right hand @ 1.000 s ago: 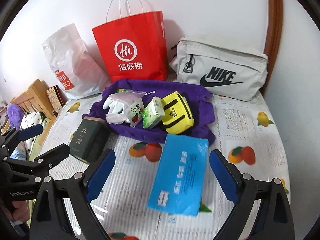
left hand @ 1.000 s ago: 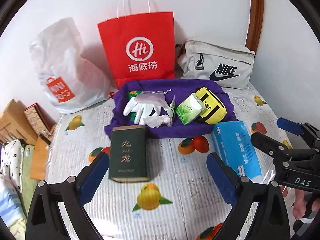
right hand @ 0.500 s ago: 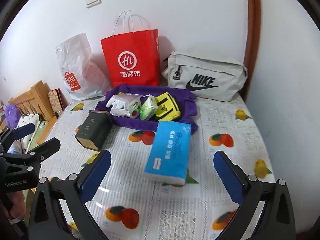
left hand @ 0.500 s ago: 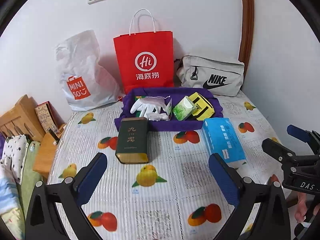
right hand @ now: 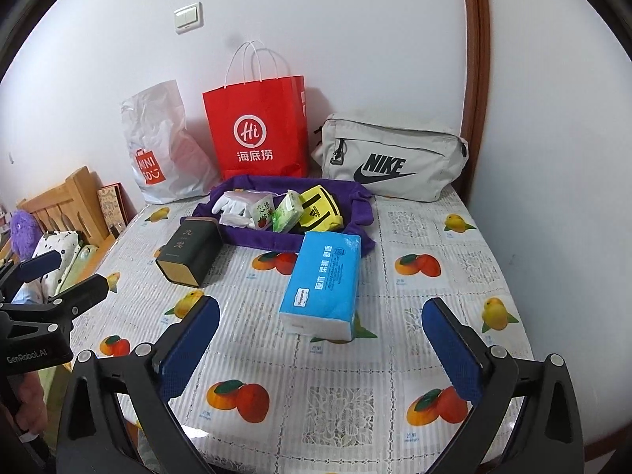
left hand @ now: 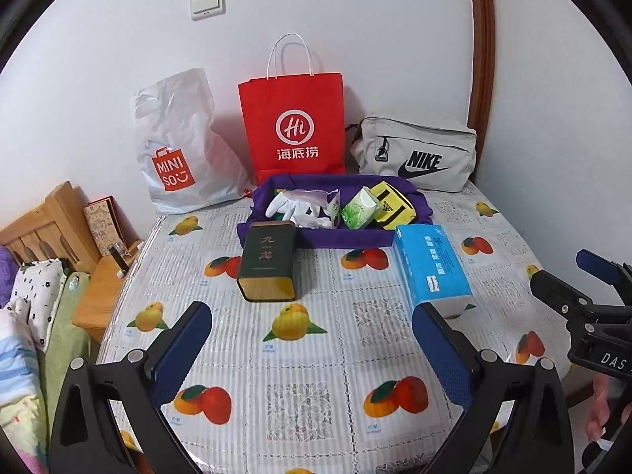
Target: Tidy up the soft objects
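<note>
A purple fabric tray (left hand: 343, 237) (right hand: 260, 239) sits at the back of the table. In it lie white gloves (left hand: 290, 205) (right hand: 231, 203), a green tissue pack (left hand: 359, 213) (right hand: 287, 216) and a yellow pouch (left hand: 393, 207) (right hand: 320, 209). A blue tissue pack (left hand: 432, 266) (right hand: 324, 280) and a dark green tin (left hand: 268, 264) (right hand: 189, 251) lie on the table in front of the tray. My left gripper (left hand: 312, 347) and right gripper (right hand: 320, 343) are both open and empty, held near the table's front edge.
A red paper bag (left hand: 292, 126) (right hand: 258, 130), a white Miniso bag (left hand: 177, 150) (right hand: 158, 150) and a grey Nike bag (left hand: 414, 154) (right hand: 391, 158) stand against the wall. A wooden headboard (left hand: 43, 229) and bedding (left hand: 23, 316) are left of the table.
Both grippers have pulled back and up from the tray toward the table's front. Nothing on the table has moved.
</note>
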Action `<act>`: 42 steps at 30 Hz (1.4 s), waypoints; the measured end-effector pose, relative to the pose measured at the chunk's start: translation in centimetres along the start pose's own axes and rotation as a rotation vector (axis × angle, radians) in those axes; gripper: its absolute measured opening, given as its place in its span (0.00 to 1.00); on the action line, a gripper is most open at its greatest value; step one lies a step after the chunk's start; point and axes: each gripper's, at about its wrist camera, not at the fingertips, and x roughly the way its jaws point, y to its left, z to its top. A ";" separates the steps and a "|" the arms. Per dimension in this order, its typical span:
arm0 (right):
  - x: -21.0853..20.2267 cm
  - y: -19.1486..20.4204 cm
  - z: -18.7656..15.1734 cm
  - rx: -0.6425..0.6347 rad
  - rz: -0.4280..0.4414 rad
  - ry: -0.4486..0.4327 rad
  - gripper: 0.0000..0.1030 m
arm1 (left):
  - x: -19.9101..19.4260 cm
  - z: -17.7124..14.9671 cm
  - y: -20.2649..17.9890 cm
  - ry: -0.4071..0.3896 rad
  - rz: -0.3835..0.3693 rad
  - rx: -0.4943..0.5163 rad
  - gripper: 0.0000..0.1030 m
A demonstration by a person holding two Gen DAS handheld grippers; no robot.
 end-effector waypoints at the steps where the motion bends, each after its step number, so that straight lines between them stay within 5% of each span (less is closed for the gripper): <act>1: -0.1 0.0 -0.1 -0.001 -0.001 -0.004 0.98 | -0.1 -0.1 0.0 0.003 -0.003 -0.001 0.99; 42: -0.5 1.1 -1.0 0.001 0.003 0.012 0.98 | -0.9 -1.5 0.2 0.012 0.007 -0.008 0.99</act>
